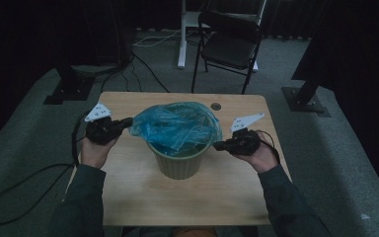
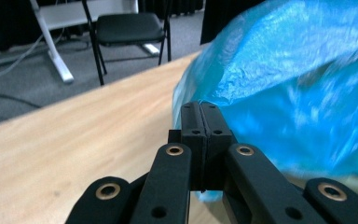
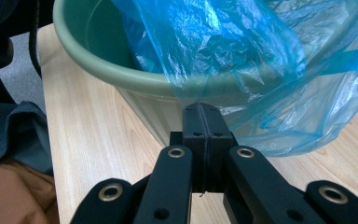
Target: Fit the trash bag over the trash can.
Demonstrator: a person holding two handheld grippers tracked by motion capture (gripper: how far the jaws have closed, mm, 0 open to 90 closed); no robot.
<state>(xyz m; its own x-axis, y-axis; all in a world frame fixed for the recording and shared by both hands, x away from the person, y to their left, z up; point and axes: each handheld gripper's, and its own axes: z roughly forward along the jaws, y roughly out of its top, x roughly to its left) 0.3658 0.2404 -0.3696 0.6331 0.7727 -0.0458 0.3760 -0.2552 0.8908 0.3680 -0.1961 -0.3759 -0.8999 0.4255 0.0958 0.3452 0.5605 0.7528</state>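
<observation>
While both grippers pinch the crinkled blue plastic bag [image 1: 177, 126] | left gripper [image 1: 127, 122], right gripper [image 1: 218, 145] clamped on film | stretch it evenly over the green round plastic bin's [image 1: 180, 165] rim.

Green bin [image 1: 180, 165] at middle of tabletop [image 1: 143, 192], blue bag [image 1: 176, 126] bunched over its rim. Left tongs [image 1: 127, 121] touching bag's left edge, right tongs [image 1: 217, 146] at its right edge. Black chair [image 1: 229, 42] behind.

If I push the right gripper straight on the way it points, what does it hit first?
The right gripper is shut on the blue bag already; straight on, it would likely meet the green bin wall just behind that plastic.
</observation>
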